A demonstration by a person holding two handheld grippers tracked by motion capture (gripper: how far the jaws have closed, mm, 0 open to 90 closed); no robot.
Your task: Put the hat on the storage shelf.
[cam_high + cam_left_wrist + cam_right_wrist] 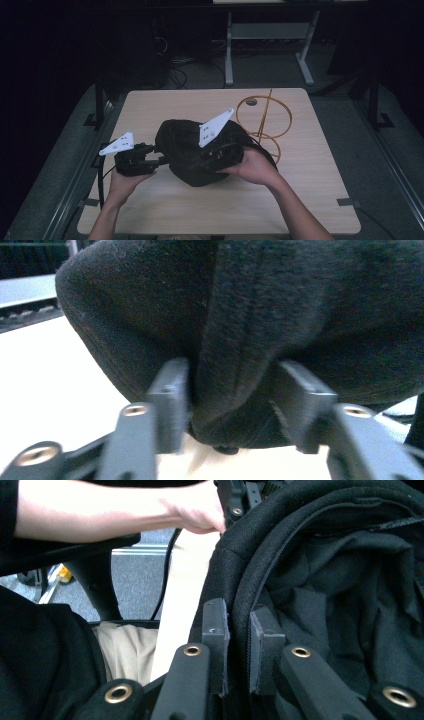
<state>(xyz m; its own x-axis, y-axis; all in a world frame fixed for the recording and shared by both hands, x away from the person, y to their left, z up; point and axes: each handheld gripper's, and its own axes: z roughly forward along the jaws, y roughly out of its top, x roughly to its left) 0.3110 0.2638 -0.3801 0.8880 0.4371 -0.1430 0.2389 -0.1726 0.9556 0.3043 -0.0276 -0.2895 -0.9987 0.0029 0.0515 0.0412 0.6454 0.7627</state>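
Right gripper view: fingers (265, 645) pinching bag rim (240, 580)

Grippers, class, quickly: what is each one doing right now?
Left gripper: closed on a fold of the black bag.
Right gripper: shut on the bag's rim.

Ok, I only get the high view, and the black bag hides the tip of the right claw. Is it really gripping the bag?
Observer: Yes. The right claw is shut on the stiff rim of the black bag, one pad on each side.
Operator: And the left claw?
Observer: The left claw has a thick fold of the bag's outer cloth squeezed between its pads.
Operator: Anything inside the bag?
Observer: The right gripper view looks into its open mouth. I see crumpled black lining and can make out nothing else.
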